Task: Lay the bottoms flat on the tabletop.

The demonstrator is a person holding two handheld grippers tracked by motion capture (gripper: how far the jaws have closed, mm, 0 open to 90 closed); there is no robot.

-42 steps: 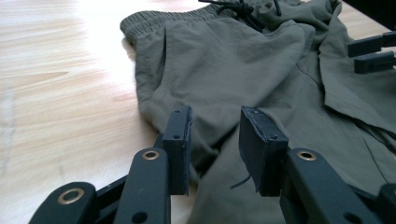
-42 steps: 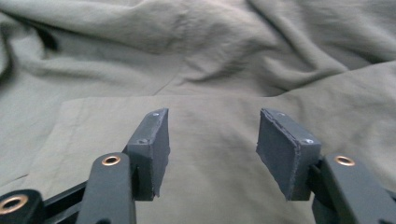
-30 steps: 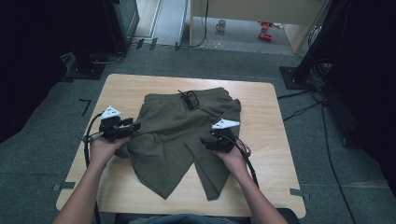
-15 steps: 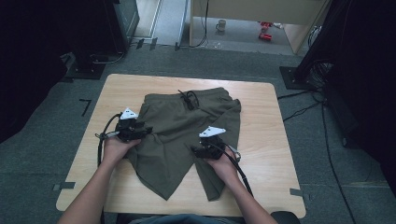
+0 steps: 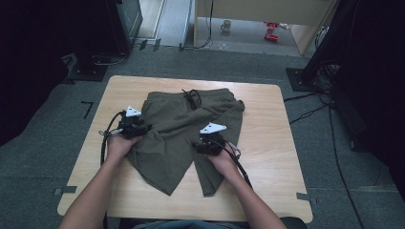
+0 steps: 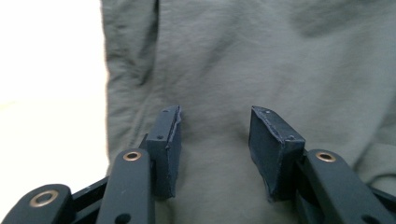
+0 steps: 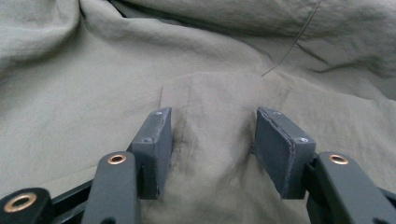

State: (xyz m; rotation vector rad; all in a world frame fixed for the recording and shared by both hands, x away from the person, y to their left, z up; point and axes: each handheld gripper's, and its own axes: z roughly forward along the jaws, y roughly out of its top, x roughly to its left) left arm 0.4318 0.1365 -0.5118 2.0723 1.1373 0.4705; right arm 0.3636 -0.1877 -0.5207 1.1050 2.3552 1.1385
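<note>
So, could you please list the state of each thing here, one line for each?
olive shorts: spread on the table, wrinkled, one leg partly folded over, drawstring tied.
left claw: open, jaws apart over the fabric near the shorts' edge.
right claw: open, jaws on either side of a raised fold of fabric.
wooden table: bears the shorts.

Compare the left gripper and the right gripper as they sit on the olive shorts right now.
The left gripper sits at the side edge of the shorts, bare table beside it; the right gripper sits in the middle, near where the two legs part. The cloth between the left gripper's jaws lies fairly flat; the cloth between the right gripper's jaws is bunched into a ridge. Both have jaws open over the fabric.
</note>
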